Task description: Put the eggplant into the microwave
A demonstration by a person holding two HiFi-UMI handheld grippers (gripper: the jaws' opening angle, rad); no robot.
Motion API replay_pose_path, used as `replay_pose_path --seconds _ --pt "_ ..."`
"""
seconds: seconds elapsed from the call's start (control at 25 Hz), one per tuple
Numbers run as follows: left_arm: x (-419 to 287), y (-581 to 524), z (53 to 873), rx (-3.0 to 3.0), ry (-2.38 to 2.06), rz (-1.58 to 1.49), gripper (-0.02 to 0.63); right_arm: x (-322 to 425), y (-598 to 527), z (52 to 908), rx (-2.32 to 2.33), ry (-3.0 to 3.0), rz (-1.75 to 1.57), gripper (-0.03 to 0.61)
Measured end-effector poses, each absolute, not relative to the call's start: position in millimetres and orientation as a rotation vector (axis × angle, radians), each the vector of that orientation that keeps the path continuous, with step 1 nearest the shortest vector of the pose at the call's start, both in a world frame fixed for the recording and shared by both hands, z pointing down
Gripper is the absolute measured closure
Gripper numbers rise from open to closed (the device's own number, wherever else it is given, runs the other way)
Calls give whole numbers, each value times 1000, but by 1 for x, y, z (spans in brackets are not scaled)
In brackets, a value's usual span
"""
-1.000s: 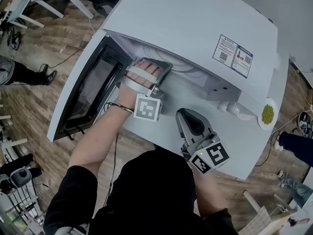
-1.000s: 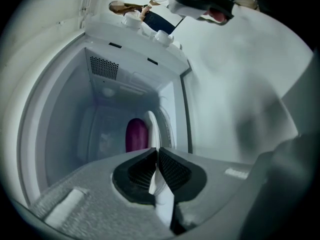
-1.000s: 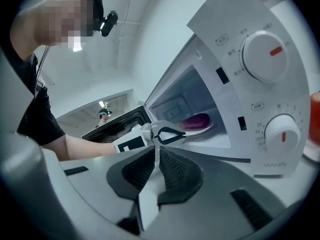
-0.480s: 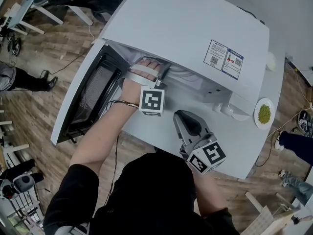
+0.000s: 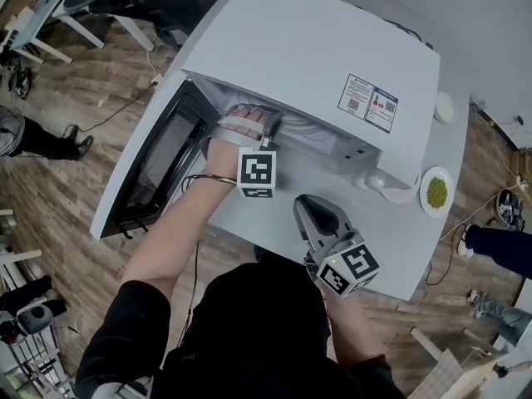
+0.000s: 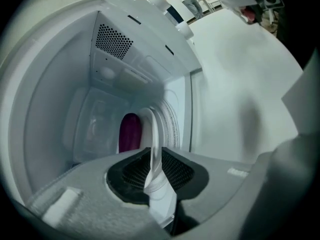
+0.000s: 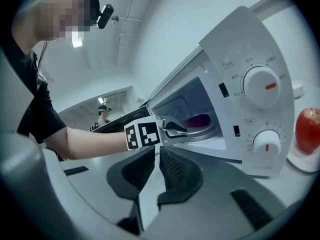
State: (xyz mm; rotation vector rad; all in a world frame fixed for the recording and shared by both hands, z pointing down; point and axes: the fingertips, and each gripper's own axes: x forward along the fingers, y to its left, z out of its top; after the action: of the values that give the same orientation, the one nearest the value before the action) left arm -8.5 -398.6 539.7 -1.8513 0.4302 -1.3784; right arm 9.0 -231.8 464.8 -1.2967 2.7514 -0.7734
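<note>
Where things have shifted: the left claw [image 6: 151, 159] has stayed at the mouth of the microwave [image 5: 316, 48]; its marker cube [image 5: 257, 173] now faces up more squarely than a second ago.
Left claw: jaws narrow, pinching the rim of a white plate [image 6: 151, 126].
Eggplant [image 6: 130, 132]: glossy purple, rounded, lying on that plate inside the cavity.
Microwave: smooth white box, perforated vent patch inside; door [image 5: 158, 165] swung wide, with a dark meshed window.
Right claw [image 7: 154, 159]: over the counter [image 5: 391, 256], ribbed black pads nearly together, nothing between.
Beside the microwave: red apple [image 7: 307, 129] on a white saucer [image 7: 300, 159].
</note>
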Motion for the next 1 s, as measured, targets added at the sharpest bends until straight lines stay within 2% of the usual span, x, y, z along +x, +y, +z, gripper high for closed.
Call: replay_pose_path --seconds 0.56,0.76,1.0 --pt "-31 -338 507 -2034 437 -1400 551 -7 -196 406 -1303 2837 -715 538" --pt "-27 -297 482 -2159 448 -1357 591 -4 -175 385 -1324 2864 -704 538" --pt "-30 -254 455 -2266 536 -1334 603 1 -151 365 -1302 2879 -688 538"
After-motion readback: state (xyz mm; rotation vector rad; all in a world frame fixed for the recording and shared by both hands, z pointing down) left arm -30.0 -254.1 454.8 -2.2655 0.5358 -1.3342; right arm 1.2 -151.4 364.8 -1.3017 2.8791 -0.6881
